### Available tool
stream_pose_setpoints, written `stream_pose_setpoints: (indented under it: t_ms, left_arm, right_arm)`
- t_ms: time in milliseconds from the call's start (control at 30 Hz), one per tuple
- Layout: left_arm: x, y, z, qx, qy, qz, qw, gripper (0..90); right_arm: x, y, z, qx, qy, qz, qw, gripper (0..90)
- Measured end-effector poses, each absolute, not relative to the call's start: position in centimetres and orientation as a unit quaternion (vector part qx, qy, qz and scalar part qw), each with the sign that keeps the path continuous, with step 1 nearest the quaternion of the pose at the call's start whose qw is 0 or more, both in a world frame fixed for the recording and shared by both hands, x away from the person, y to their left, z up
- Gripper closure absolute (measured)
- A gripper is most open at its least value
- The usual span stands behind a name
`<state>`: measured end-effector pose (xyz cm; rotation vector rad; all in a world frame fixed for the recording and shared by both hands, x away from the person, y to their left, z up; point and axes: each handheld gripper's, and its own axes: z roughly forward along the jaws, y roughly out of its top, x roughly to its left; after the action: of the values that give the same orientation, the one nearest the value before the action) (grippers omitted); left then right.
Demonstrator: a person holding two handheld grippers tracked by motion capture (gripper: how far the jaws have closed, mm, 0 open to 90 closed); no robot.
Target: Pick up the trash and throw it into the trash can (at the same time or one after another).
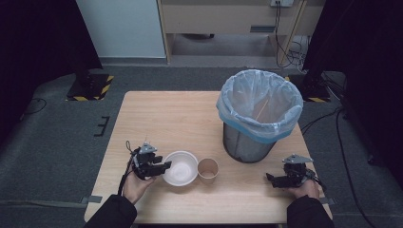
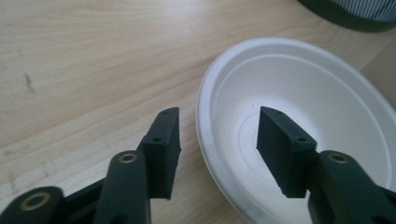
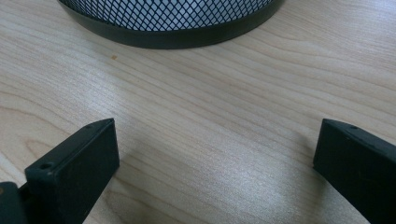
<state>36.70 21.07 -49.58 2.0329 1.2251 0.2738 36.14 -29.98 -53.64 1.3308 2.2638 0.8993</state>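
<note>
Pale wood-grain bench (image 1: 190, 114) on grey carpet, dark curtains either side; mesh waste bin (image 1: 247, 145) with a thin blue-rimmed plastic liner (image 1: 260, 102) stands on the right half; white bowl (image 1: 180, 167) near the front edge, small brown paper cup (image 1: 207, 170) just beside it on its right, seemingly not touching, though the high view is too small to be sure. Left tongs (image 2: 218, 142) straddle the near rim of the bowl, one jaw outside over the wood, the other inside over the well; both pads stand apart from the rim, so nothing is gripped yet. Right tongs (image 3: 215, 163) rest low over bare bench in front of the bin base, jaws wide apart, nothing between them. Judgement: step in hand is pinching the bowl wall; best to seat the rim deep between the pads before squeezing, close gently since the thin wall looks likely to buckle, and lift level so the bowl does not nudge the cup. Bowl looks like moulded pulp or foam, matte, shallow, round, with a rolled lip and stepped floor; cup tapered, empty so far as can be seen; bin wall black diamond mesh above a solid band.
</note>
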Motion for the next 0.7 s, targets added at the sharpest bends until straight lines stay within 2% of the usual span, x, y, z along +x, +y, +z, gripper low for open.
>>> stream_pose_setpoints:
  t_ms: [400,533,700]
  left_arm:
    - [37.1,21.0,-49.9,0.793,0.498,0.082,0.341,73.7]
    - [37.1,21.2,-49.6,0.786,0.505,0.073,0.349,77.3]
    - [36.9,21.3,-48.8,0.779,0.504,0.086,0.363,80.3]
  right_arm:
    - [36.1,-30.0,-53.6,0.472,0.802,0.318,0.182,0.4]
    - [36.1,-30.0,-53.6,0.472,0.802,0.318,0.182,0.4]
    - [36.1,-30.0,-53.6,0.471,0.802,0.318,0.182,0.4]
